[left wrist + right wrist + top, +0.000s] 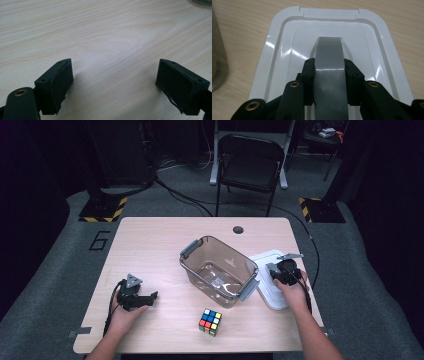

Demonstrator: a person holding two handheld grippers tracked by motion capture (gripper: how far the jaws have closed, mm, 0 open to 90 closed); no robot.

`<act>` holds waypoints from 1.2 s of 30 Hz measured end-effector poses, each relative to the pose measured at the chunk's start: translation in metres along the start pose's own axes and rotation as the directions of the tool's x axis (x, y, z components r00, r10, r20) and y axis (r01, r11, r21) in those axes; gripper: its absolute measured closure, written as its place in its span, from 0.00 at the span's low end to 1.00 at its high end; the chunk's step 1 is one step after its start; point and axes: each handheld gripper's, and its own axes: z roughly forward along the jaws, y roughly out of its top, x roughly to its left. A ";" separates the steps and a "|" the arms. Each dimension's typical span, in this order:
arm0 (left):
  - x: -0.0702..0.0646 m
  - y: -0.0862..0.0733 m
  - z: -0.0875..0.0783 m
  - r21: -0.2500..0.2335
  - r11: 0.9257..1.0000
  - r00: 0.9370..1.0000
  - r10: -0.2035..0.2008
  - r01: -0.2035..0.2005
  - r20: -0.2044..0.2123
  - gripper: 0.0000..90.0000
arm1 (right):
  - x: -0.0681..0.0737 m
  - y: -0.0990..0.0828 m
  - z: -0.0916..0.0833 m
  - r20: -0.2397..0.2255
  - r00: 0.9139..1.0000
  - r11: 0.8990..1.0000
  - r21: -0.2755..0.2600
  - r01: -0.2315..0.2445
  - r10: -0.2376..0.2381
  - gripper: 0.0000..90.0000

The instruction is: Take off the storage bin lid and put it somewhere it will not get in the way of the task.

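A white plastic lid (264, 259) lies flat on the right side of the wooden table (150, 250). My right gripper (283, 273) is over it, shut on the lid's grey arched handle (329, 50); its black pads (310, 68) press both sides of the strip. The lid (282, 57) rests on the wood below the right gripper (330, 66). A clear brownish storage box (200, 270) with grey clips stands open mid-table, just left of the lid. My left gripper (147, 299) lies low at the front left, open, with bare wood between its jaws (115, 80).
A Rubik's cube (210, 321) sits near the front edge, before the box. A small dark hole (238, 229) marks the table's far side. A black folding chair (250, 165) stands beyond the table, with cables on the floor around it.
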 end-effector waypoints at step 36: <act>0.000 0.000 0.000 -0.002 1.000 1.000 -0.001 0.001 -0.001 0.16 | 0.004 -0.001 -0.052 -0.009 0.999 0.997 -0.070 0.031 -0.032 0.56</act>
